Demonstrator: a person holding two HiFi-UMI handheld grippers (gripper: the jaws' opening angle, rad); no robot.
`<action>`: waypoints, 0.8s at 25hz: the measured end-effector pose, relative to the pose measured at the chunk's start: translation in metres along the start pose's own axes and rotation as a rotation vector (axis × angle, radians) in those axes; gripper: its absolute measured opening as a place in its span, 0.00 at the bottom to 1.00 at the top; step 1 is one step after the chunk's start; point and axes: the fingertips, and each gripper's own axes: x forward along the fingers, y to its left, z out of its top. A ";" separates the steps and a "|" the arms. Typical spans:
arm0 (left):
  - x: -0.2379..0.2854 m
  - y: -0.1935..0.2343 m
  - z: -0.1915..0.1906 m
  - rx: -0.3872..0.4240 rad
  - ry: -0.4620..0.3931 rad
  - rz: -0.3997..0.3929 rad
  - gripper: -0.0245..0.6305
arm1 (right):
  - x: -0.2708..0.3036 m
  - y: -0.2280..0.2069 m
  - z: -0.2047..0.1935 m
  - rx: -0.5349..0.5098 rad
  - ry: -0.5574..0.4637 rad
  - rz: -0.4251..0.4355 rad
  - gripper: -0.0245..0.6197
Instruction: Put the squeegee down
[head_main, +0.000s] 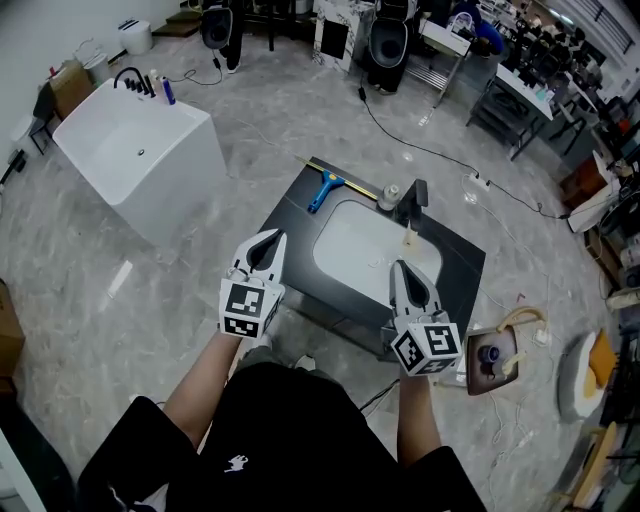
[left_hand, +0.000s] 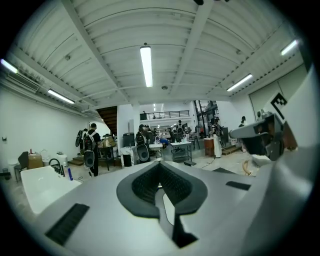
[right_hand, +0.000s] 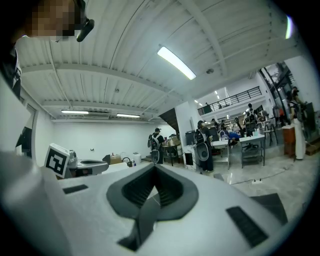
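The blue squeegee (head_main: 324, 189) lies on the dark countertop (head_main: 300, 215) at its far left corner, beside the white basin (head_main: 365, 250). Neither gripper touches it. My left gripper (head_main: 268, 240) is raised over the counter's near left edge, jaws shut and empty. Over the near right part of the counter, my right gripper (head_main: 398, 268) is also raised, shut with nothing in it. In both gripper views the jaws (left_hand: 159, 176) (right_hand: 152, 184) point level across the hall, pads together, and the squeegee is out of sight.
A black tap (head_main: 412, 200) stands at the basin's far edge. A white free-standing sink (head_main: 135, 155) sits to the left on the marble floor. Cables run across the floor behind the counter. Tools and a tray (head_main: 495, 358) lie to the right. People stand at benches far off.
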 end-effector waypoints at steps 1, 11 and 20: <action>-0.002 0.000 0.002 0.006 -0.004 0.001 0.04 | -0.002 0.001 0.004 0.002 -0.005 0.000 0.04; -0.011 -0.012 0.015 0.007 -0.029 0.001 0.04 | -0.014 -0.006 0.007 0.015 -0.017 -0.032 0.04; -0.004 -0.020 0.019 0.040 -0.042 -0.002 0.04 | -0.018 -0.015 0.010 0.022 -0.041 -0.038 0.04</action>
